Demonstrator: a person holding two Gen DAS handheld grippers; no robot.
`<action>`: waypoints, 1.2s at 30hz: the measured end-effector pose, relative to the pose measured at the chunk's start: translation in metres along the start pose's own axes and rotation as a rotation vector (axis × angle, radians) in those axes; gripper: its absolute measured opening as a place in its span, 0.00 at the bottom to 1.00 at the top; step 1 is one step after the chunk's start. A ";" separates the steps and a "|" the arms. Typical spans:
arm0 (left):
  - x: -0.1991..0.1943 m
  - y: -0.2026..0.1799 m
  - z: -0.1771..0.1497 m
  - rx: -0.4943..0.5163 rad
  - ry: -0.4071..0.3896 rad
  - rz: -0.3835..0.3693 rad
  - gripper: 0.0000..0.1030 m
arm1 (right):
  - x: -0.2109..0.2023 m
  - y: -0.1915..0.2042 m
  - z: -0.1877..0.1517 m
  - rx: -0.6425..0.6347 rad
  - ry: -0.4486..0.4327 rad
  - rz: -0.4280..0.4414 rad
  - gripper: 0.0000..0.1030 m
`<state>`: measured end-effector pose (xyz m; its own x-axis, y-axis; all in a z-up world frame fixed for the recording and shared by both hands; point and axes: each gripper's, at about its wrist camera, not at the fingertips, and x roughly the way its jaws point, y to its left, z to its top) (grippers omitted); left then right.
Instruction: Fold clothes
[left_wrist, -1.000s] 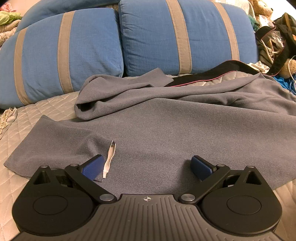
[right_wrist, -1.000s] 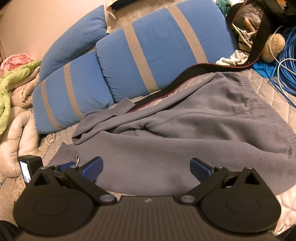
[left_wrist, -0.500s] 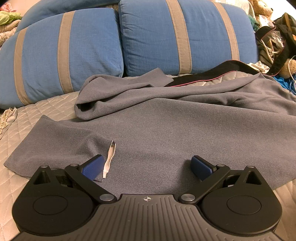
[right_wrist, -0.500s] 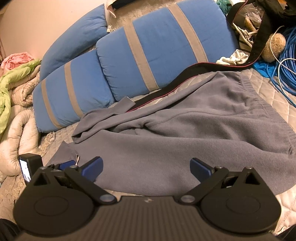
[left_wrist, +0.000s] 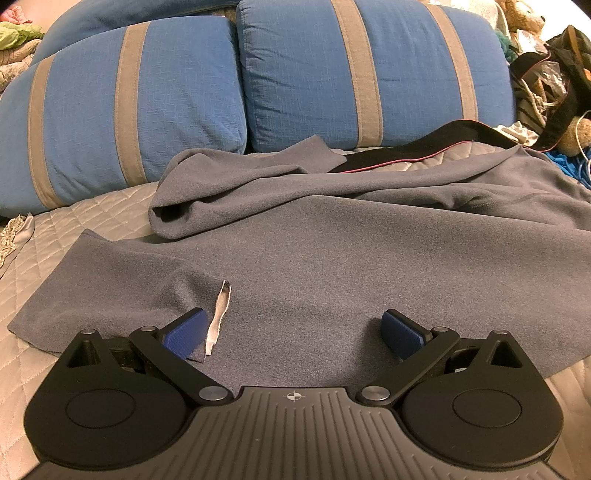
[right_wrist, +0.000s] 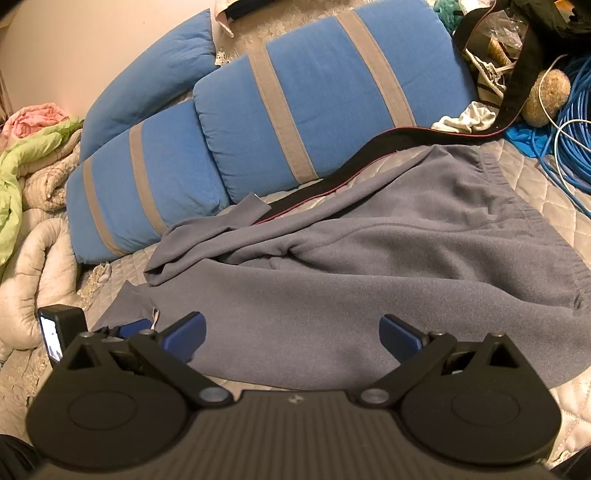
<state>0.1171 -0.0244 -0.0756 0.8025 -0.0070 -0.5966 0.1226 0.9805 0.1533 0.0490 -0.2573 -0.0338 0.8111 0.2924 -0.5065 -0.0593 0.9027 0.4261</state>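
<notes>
Nothing much has shifted in the left wrist view over the last second, while in the right wrist view the pillows and clutter have slid slightly toward 5 o'clock. We hold our left gripper low over the grey fleece pants, its blue pads spread wide with nothing between them. A loose white tag stands just beside the pad at 9 o'clock of that gripper, and the cloth edge folds against that pad. Our right gripper is likewise spread wide and holds nothing; it hangs over the near hem of the same garment. At 9 o'clock in the right wrist view we see part of our left gripper, resting on the leg end of the pants.

The pants lie spread on the quilted bed cover, one leg flat toward 8 o'clock and the other rumpled into a fold toward 11 o'clock. Their elastic waistband reaches toward 2 o'clock in the right wrist view. Beyond the garment, at 12 o'clock, two blue pillows with grey stripes lean side by side. A black strap with red piping runs between the pillows and the pants. At 2 o'clock lie coiled blue cables and a tan plush toy; at 9 o'clock, a green blanket.
</notes>
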 end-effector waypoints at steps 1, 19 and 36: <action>0.000 0.000 0.000 0.000 0.000 0.000 1.00 | -0.001 0.000 0.000 0.000 -0.003 0.002 1.00; 0.001 0.000 0.000 0.001 0.004 0.000 1.00 | 0.005 0.011 -0.002 -0.111 0.005 0.025 1.00; -0.018 0.016 0.015 -0.068 -0.014 -0.084 0.99 | -0.006 0.081 0.060 -0.695 -0.371 -0.194 1.00</action>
<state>0.1138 -0.0116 -0.0506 0.7995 -0.0920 -0.5936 0.1503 0.9874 0.0495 0.0742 -0.2045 0.0488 0.9769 0.0972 -0.1904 -0.1471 0.9519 -0.2689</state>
